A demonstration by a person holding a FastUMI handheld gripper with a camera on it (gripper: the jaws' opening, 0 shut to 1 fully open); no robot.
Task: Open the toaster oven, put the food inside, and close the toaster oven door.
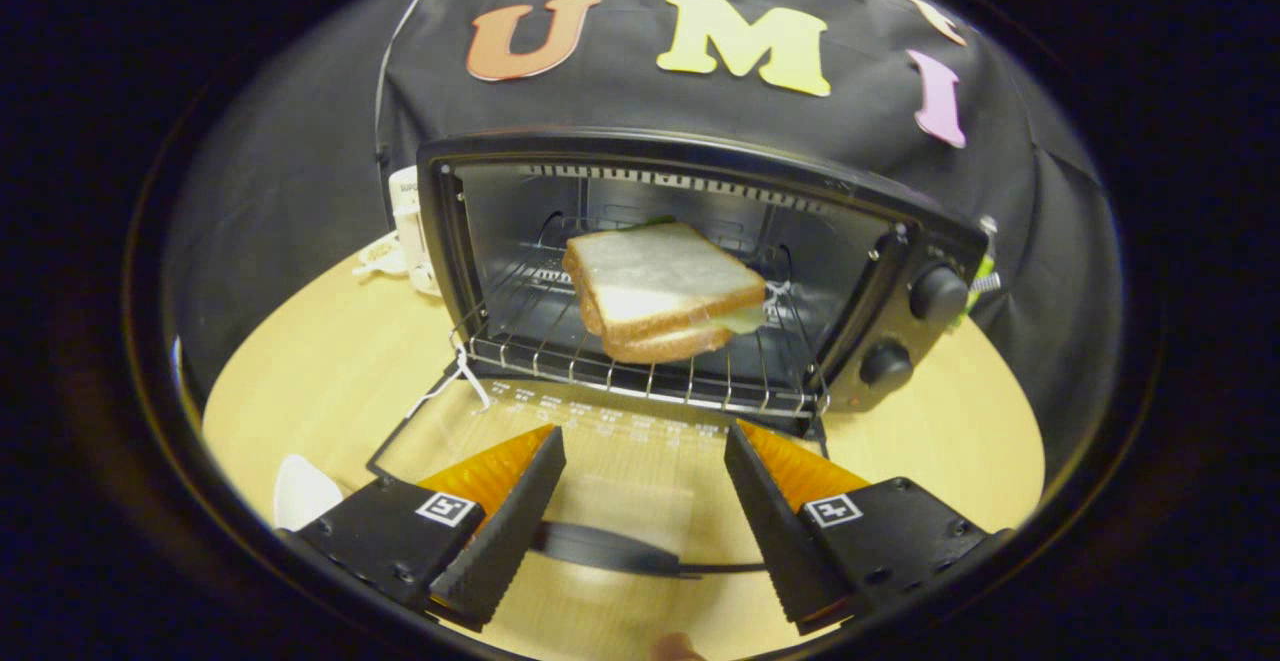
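A black toaster oven (905, 271) stands on the wooden table with its glass door (590, 441) folded down flat toward me. A sandwich (662, 289) of white bread with a pale filling lies on the wire rack (640, 366) inside the oven. My gripper (645, 446) hovers over the lowered door, open, with nothing between its fingers. The door's dark handle (600, 546) lies just below and between the fingers. The sandwich is beyond the fingertips, apart from them.
Two black knobs (937, 293) sit on the oven's right panel. A white cup-like object (408, 226) stands behind the oven's left side. A white plate edge (300, 491) lies on the table (300, 381) left of my left finger.
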